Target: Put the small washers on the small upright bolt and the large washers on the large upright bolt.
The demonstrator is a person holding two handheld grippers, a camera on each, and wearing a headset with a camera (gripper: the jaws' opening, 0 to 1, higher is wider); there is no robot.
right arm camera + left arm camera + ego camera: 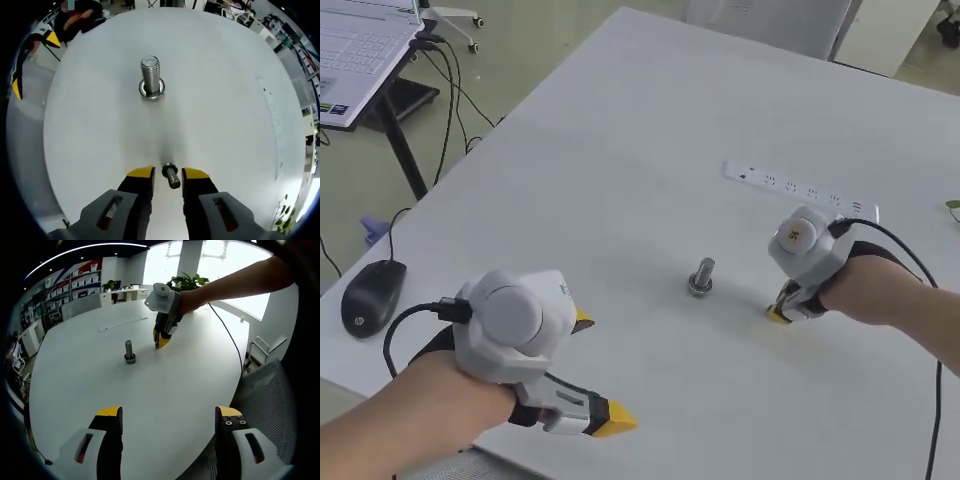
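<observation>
Right gripper view: small bolt (171, 176) stands on the table (100, 150) at 6 o'clock of the frame, shaft tipped toward the camera.
Right gripper (168, 173): jaws drawn narrow, one on each side of the small bolt. A sliver of gap shows on one side, so it cannot be told whether they pinch it.
Likely reason: the grip flanks the shaft low down, probably to set or steady the bolt upright so washers can drop over it.
Large bolt (151, 80): upright at 12 o'clock from the small bolt, well apart, and free of both tools.
Ring (151, 91): circles the large bolt's foot. Washer or bolt head cannot be told.
Head view: large bolt (701, 277) near centre, with the right gripper (780, 314) tip-down on the table at 3 o'clock from it.
Left gripper (600, 372): at 7 o'clock from the large bolt, jaws spread wide and holding nothing.
Likely reason: it is parked near the table edge, clear of the work and ready for a pick.
Surroundings: power strip (800, 188) at 1 o'clock from the large bolt; mouse (370, 295) at 9 o'clock.
</observation>
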